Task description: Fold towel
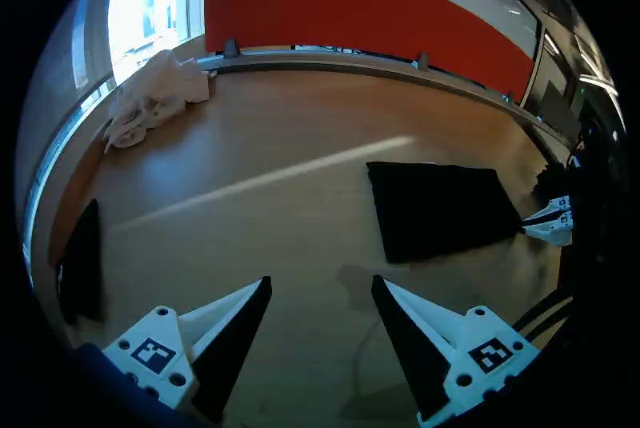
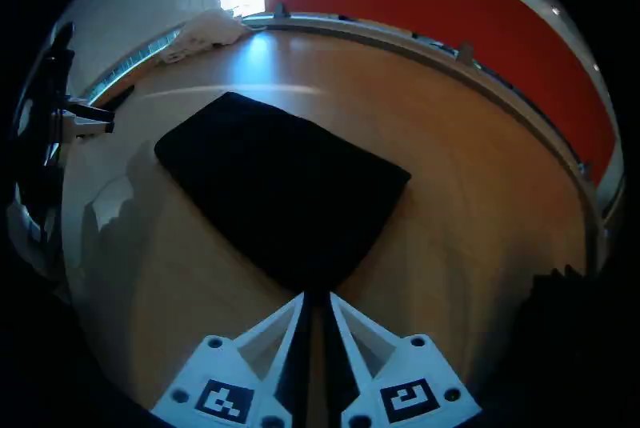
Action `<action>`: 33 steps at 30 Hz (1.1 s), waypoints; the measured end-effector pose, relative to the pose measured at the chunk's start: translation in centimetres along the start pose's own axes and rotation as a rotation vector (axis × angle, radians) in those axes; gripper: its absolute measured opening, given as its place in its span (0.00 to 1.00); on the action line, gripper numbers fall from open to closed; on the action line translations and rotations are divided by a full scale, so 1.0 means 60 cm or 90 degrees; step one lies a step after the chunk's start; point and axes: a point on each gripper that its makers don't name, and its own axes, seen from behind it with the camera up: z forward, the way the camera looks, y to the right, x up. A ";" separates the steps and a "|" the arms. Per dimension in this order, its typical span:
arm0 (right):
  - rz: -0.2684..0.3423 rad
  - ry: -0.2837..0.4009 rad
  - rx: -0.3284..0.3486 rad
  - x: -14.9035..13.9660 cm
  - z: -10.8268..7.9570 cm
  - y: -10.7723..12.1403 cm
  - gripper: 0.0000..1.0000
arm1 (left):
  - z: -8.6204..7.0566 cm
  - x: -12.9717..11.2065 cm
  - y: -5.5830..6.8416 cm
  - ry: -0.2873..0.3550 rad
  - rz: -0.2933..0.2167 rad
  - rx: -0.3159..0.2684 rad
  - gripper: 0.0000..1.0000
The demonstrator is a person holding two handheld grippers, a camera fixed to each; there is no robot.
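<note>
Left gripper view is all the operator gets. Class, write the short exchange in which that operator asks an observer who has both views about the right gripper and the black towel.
Operator: I see the right gripper far off at the edge of the black towel. Is it open like my left gripper?
Observer: No. Its fingers are drawn together, with only a thin gap between them.
Operator: Is anything in that gap?
Observer: Yes. The towel's near corner runs in between the fingertips, while the rest lies flat on the wooden table.
</note>
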 end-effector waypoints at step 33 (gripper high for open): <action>-0.122 0.092 -0.026 0.195 -0.057 -0.019 0.04 | -0.014 -0.012 0.007 0.008 -0.023 -0.010 0.93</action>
